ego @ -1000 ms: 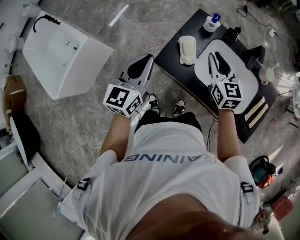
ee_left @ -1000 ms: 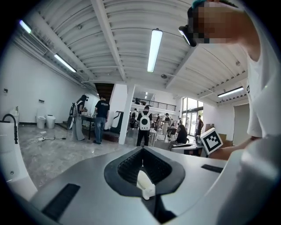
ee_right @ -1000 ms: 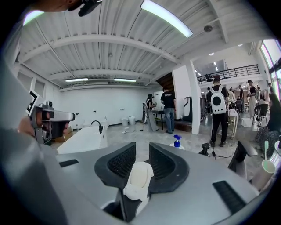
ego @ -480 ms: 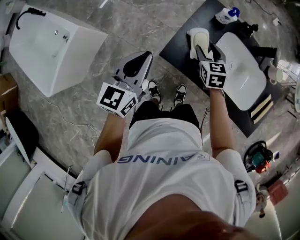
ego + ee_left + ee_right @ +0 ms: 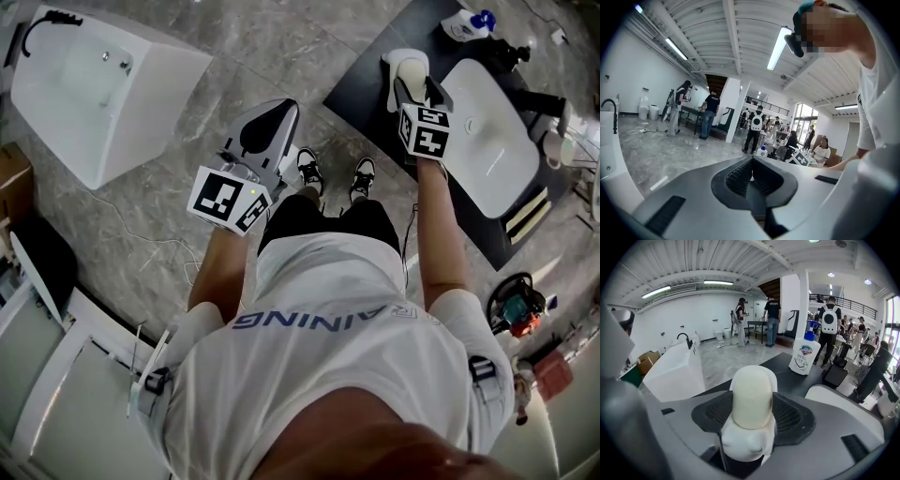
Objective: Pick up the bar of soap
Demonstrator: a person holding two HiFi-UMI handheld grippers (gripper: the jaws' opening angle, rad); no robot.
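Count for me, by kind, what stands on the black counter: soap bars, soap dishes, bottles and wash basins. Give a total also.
Soap bar: 1
Soap dish: 1
Bottle: 1
Wash basin: 1
Total: 4

The black surface (image 5: pixel 364 82) stands on the grey marbled floor (image 5: pixel 281 47). Directly on it are a white soap dish (image 5: pixel 394 60) holding the bar of soap (image 5: pixel 411 70), a white oval basin (image 5: pixel 492 122) just beside the dish, and a hand-wash bottle (image 5: pixel 466 23) farther back.
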